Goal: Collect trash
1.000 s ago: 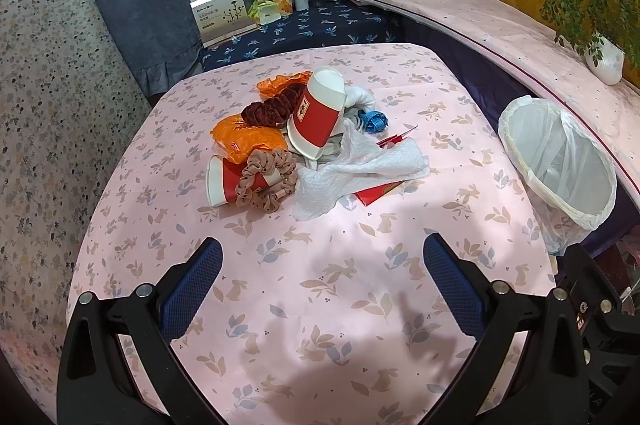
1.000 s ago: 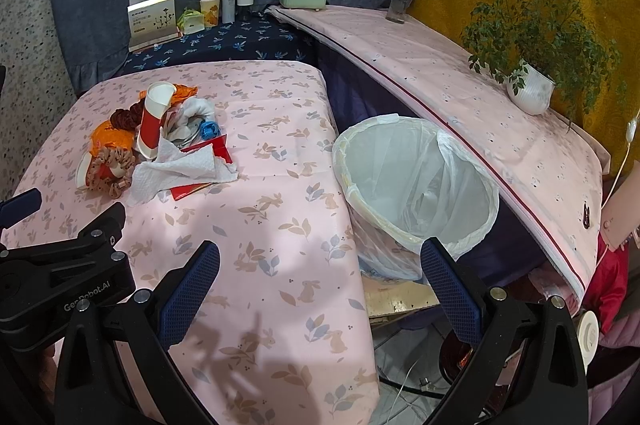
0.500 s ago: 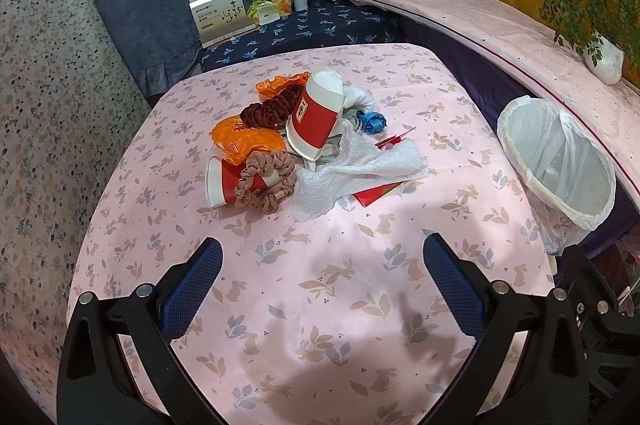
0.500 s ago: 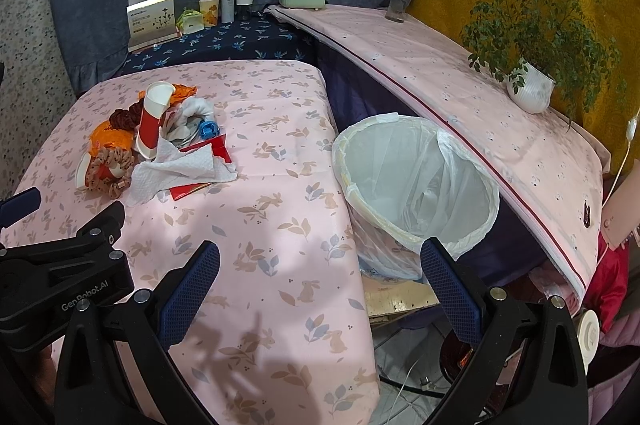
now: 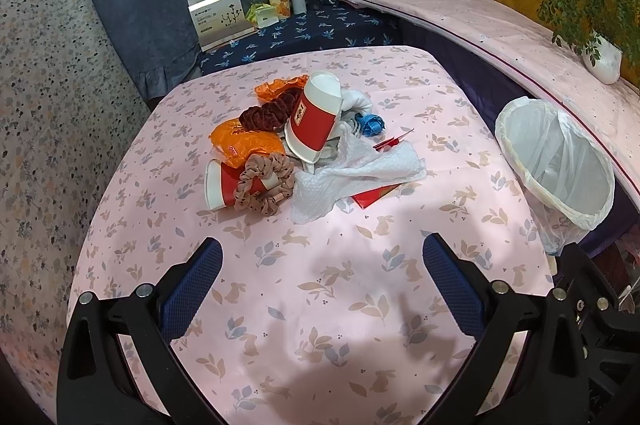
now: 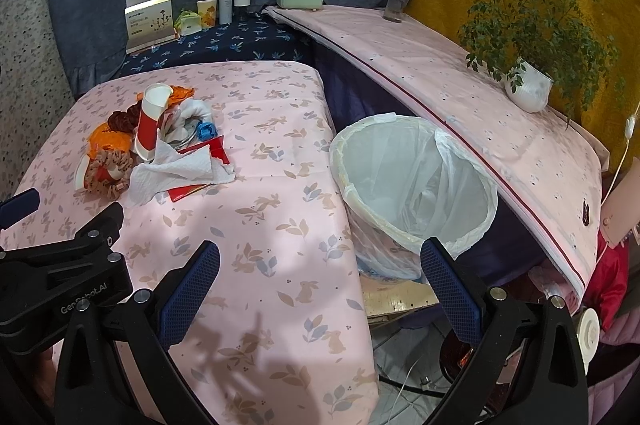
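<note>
Only the right wrist view looks down into the bin [image 6: 416,185] — its white liner holds nothing visible — while the left wrist view shows just its rim beside the table [image 5: 320,325]. The trash pile [image 5: 304,141] lies mid-table, well ahead of the left gripper [image 5: 322,273] and far left of the right gripper [image 6: 320,281]. Both sets of jaws stand wide apart, gripping and touching nothing.

Two red-and-white paper cups [image 5: 314,115] [image 5: 224,185], two fabric scrunchies [image 5: 264,183] [image 5: 267,113], two crumpled orange plastic wrappers [image 5: 244,144] [image 5: 276,87], one white-lined trash bin [image 5: 556,165].
</note>
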Demonstrator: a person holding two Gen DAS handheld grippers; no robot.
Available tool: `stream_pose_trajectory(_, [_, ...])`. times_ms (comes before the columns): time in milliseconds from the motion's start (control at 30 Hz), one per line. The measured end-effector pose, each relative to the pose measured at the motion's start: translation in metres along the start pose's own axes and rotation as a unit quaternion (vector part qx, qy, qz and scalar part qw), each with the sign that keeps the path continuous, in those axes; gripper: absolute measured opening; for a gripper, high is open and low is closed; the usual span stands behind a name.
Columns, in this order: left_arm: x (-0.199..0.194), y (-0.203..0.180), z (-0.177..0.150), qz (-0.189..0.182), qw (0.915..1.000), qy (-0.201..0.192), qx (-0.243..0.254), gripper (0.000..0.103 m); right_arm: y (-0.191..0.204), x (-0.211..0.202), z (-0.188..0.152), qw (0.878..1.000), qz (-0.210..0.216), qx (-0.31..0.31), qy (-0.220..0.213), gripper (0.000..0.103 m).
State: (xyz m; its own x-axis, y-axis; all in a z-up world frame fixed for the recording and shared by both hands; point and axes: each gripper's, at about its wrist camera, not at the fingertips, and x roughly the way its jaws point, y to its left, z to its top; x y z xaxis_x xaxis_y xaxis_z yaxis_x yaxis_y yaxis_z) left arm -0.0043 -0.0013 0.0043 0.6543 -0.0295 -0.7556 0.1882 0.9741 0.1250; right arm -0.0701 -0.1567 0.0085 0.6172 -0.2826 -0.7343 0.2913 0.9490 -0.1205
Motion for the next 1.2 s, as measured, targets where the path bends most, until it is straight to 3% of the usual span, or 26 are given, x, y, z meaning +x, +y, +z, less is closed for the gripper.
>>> stream_pose_trajectory(433, [0.006,0.007,0.004,-0.010,0.9999,-0.006,-0.011,0.095,0.001,0.008,0.004,1.000,-0.010,0.012,-0.004,0.096])
stream_pose_trajectory(833, [0.042,0.056,0.014,0.000,0.9989,0.001,-0.048,0.096,0.025,0.028,0.026,0.999,-0.005,0.030,-0.018,0.096])
stream_pose_trajectory(1067, [0.075,0.089,0.018,-0.011,0.9974,0.019,-0.069,0.095,0.050,0.052,0.039,0.999,0.023,0.027,-0.019,0.096])
stream_pose_trajectory(1200, [0.092,0.098,0.019,-0.021,0.9967,0.030,-0.072,0.087,0.065,0.071,0.043,0.999,0.043,0.026,-0.007,0.096])
